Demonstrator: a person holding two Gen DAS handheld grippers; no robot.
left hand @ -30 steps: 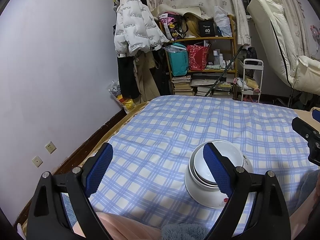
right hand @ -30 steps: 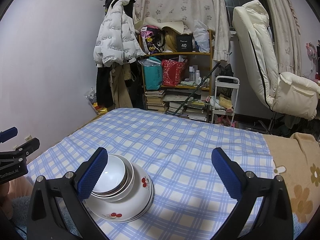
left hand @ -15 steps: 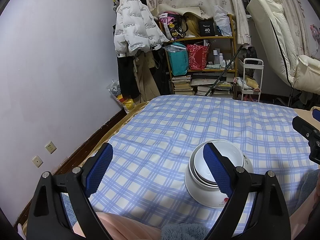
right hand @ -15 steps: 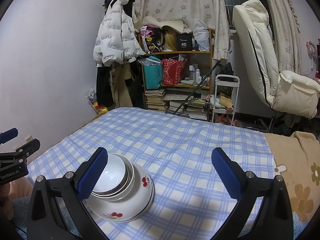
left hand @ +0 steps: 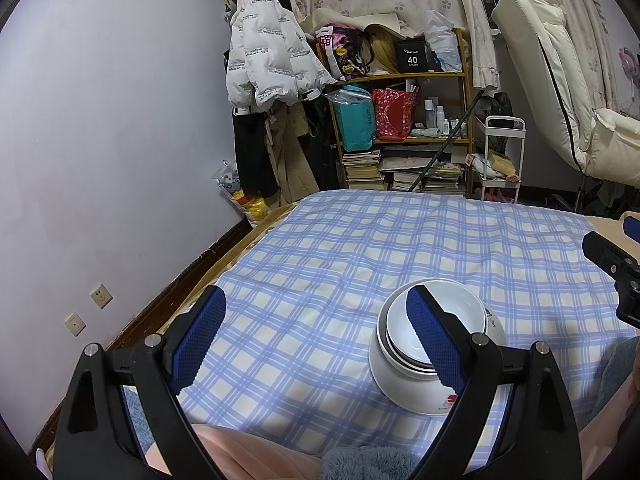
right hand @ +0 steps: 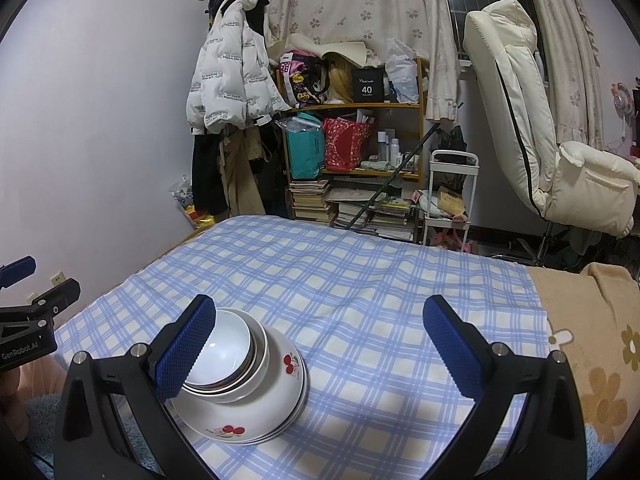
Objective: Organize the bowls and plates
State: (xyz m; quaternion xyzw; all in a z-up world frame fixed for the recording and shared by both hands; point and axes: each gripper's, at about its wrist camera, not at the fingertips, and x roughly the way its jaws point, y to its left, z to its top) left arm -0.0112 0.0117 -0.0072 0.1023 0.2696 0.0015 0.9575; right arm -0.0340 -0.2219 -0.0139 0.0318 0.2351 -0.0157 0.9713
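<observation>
One stack of crockery (right hand: 248, 384) sits on the blue-and-white checked cloth (right hand: 360, 292); counted from the top in the right wrist view, it holds one small white bowl (right hand: 224, 352) nested in at least two further bowls, then one large bowl with red cherry prints (right hand: 280, 384), then plates (right hand: 288, 420) at the bottom whose rims overlap too closely to count surely, two at least. In that view the stack lies at about 7 o'clock, just inside the left fingertip; in the left wrist view the same stack (left hand: 404, 372) lies at about 4 o'clock, partly behind the right fingertip.

Two tongs are in play; the left gripper (left hand: 316, 336) is spread wide and grasps nothing; the right gripper (right hand: 320, 350) is likewise spread wide and empty, its blue pads well apart.

The cloth covers a bed-like surface; a tan blanket with flower shapes (right hand: 592, 344) lies beside it at 3 to 4 o'clock in the right wrist view. At 12 o'clock stands one wooden shelf (right hand: 352, 152) crowded with bags and books; at 11 o'clock hangs one white puffer jacket (right hand: 228, 76); at 2 o'clock leans one cream reclining chair (right hand: 532, 128); one small white trolley (right hand: 448, 196) stands between shelf and chair; the wall (right hand: 100, 120) at 9 o'clock is pale lilac.
</observation>
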